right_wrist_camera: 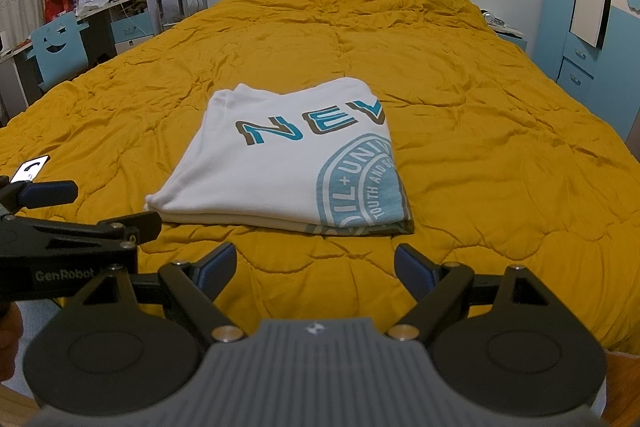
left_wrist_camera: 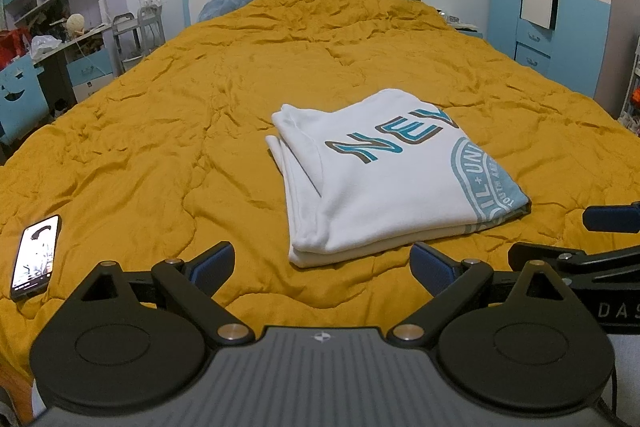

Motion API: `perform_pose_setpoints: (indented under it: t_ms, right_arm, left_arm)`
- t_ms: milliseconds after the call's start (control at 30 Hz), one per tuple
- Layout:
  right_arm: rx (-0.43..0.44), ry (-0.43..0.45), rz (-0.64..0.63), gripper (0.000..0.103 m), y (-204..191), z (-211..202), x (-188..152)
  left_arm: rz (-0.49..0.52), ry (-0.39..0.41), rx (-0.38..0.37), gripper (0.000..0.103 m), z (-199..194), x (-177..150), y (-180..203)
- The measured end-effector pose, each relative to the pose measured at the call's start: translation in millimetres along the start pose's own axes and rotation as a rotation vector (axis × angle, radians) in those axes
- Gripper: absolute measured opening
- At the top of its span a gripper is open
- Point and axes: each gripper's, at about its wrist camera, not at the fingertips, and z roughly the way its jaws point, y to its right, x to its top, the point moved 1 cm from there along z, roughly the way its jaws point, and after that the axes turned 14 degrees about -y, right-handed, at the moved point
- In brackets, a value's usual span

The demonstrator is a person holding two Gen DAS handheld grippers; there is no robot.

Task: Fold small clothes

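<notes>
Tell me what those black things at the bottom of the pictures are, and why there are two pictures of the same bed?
Those black things are tongs that a person holds, one in each hand. There is no robot here. Each pair has a small camera looking forward along its two fingers, so you get two pictures: one from the left tongs and one from the right tongs. In each picture the other pair pokes in from the side.

Both pairs are open and hold nothing. They hang just in front of a white T-shirt with blue letters. It is already folded into a neat stack and lies on the yellow blanket of the bed. A phone with its screen lit lies on the blanket to the left.
</notes>
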Motion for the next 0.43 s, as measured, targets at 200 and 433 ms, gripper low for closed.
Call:
perform_pose_setpoints:
  t_ms: [200, 433]
  right_arm:
    - [0.0, 0.0, 0.0, 0.082, -0.4, 0.0, -0.1]
    - [-0.001, 0.0, 0.0, 0.082, -1.0, 0.0, -0.3]
  left_arm:
    - [-0.001, 0.005, -0.004, 0.103, -1.2, 0.0, -0.3]
    - [-0.003, 0.007, -0.006, 0.103, -2.4, -0.1, -1.7]
